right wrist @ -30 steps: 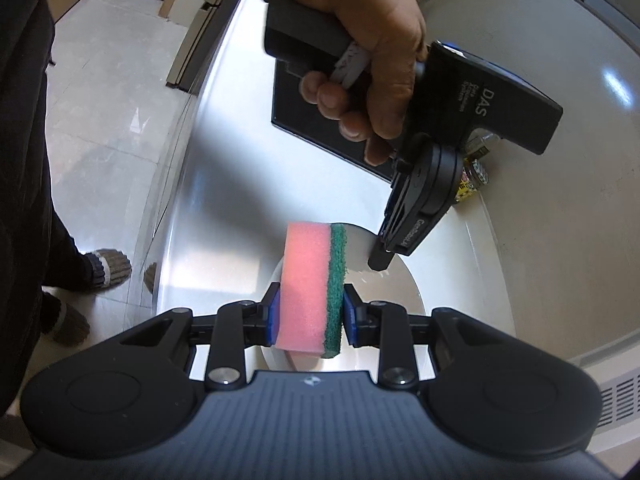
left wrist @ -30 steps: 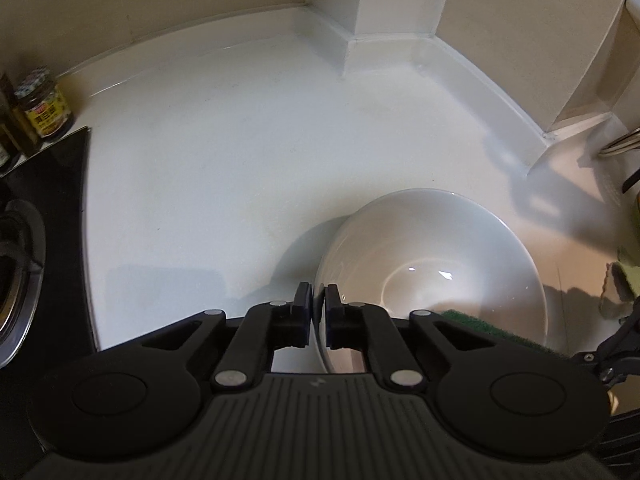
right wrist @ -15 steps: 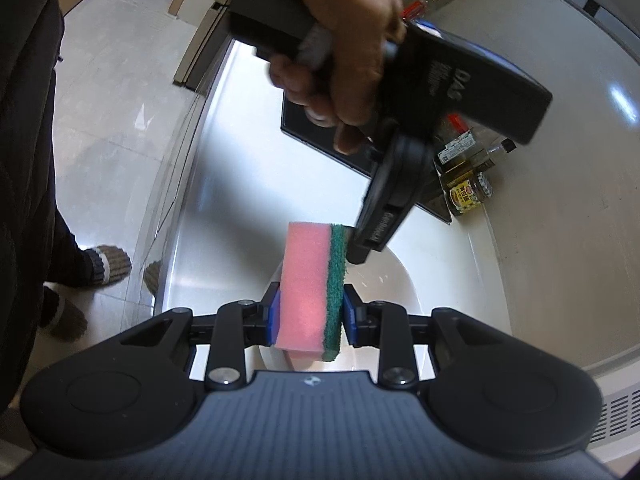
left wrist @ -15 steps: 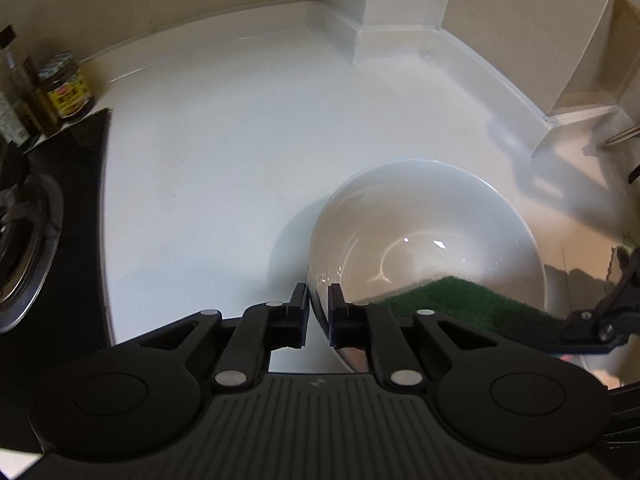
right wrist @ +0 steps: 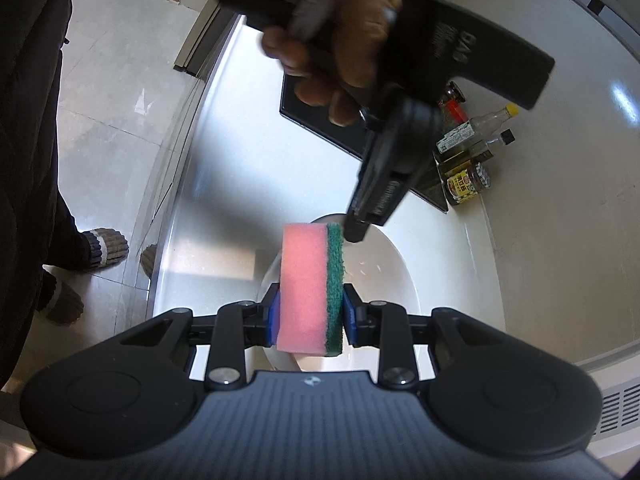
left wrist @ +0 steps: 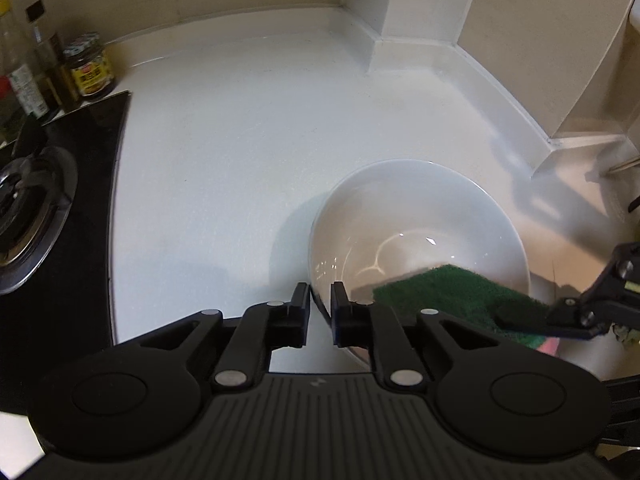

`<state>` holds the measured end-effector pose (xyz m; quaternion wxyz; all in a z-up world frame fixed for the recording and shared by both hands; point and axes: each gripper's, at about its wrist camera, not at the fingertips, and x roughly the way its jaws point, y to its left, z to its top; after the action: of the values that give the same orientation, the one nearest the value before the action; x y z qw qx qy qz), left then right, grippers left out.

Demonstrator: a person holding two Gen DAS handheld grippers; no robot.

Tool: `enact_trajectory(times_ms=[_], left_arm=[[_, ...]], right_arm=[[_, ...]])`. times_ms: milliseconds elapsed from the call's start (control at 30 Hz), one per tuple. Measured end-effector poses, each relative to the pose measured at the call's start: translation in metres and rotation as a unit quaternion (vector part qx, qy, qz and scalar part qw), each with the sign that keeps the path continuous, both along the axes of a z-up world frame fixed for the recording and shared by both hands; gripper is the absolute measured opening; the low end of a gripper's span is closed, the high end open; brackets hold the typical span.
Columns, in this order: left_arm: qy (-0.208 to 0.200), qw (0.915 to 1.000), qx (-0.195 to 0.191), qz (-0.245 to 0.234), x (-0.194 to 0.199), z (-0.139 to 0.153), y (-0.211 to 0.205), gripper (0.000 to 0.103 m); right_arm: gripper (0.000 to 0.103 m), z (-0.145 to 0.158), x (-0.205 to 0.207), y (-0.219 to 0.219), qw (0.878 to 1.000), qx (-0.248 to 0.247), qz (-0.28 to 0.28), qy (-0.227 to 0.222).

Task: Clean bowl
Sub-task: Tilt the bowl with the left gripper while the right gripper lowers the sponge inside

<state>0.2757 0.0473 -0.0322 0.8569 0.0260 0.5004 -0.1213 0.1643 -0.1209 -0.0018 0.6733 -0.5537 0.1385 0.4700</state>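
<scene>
The left gripper [left wrist: 320, 300] sits right at the near rim of the white bowl [left wrist: 416, 208]. Its jaws have just been opening, and the rim now stands in the small gap between them with the pads no longer pressing on it. The bowl sits on the white counter [left wrist: 240, 140], near the corner of the wall.

The right gripper [right wrist: 308, 312] squeezes a sponge [right wrist: 306, 288] tight between its two blue pads. The sponge is pink with a green scrubby side, and it stands up on its edge. From the left wrist view, the green side hangs over the near right part of the bowl.

A hand [right wrist: 348, 32] holds the left gripper from above.

Farther off, a black stove top [left wrist: 60, 216] lies to the left of the bowl. Behind it, a jar [left wrist: 89, 68] and some bottles [left wrist: 24, 76] stand by the wall.
</scene>
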Motion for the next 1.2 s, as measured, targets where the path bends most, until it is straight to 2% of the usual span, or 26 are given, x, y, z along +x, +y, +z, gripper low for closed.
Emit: enact_trajectory(times_ms=[133, 300, 367, 500, 767, 833, 933, 1067, 1200], left_arm=[[0.000, 0.9999, 0.000, -0.013, 0.010, 0.001, -0.001, 0.011], [-0.006, 0.9980, 0.028, -0.057, 0.040, 0.002, -0.016, 0.006], [-0.004, 0.9981, 0.024, -0.057, 0.054, 0.001, -0.018, 0.006], [0.009, 0.9994, 0.009, -0.032, 0.056, 0.002, -0.014, 0.007], [-0.004, 1.0000, 0.004, 0.001, 0.010, 0.008, -0.006, 0.010], [-0.004, 0.9999, 0.011, -0.002, 0.013, 0.005, -0.009, 0.012], [-0.008, 0.9995, 0.026, -0.015, 0.022, 0.002, -0.013, 0.009], [-0.010, 0.9983, 0.026, -0.051, 0.045, 0.002, -0.016, 0.008], [-0.008, 0.9982, 0.022, -0.056, 0.059, 0.001, -0.023, 0.007]], right_arm=[[0.026, 0.000, -0.001, 0.003, 1.000, -0.005, 0.001, -0.005], [0.026, 0.001, 0.006, 0.004, 1.000, -0.023, -0.004, -0.011], [0.026, 0.001, 0.012, 0.002, 0.999, -0.031, -0.011, -0.012], [0.026, 0.001, 0.016, 0.000, 0.999, -0.033, -0.015, -0.010], [0.026, -0.001, 0.015, 0.006, 0.999, -0.027, -0.017, -0.011], [0.026, 0.000, 0.014, 0.009, 1.000, -0.024, -0.016, -0.009], [0.026, 0.000, 0.015, 0.011, 1.000, -0.020, -0.016, -0.008], [0.026, -0.002, 0.017, 0.007, 0.999, -0.031, -0.015, -0.014], [0.026, -0.002, 0.019, 0.000, 0.998, -0.048, -0.023, -0.021]])
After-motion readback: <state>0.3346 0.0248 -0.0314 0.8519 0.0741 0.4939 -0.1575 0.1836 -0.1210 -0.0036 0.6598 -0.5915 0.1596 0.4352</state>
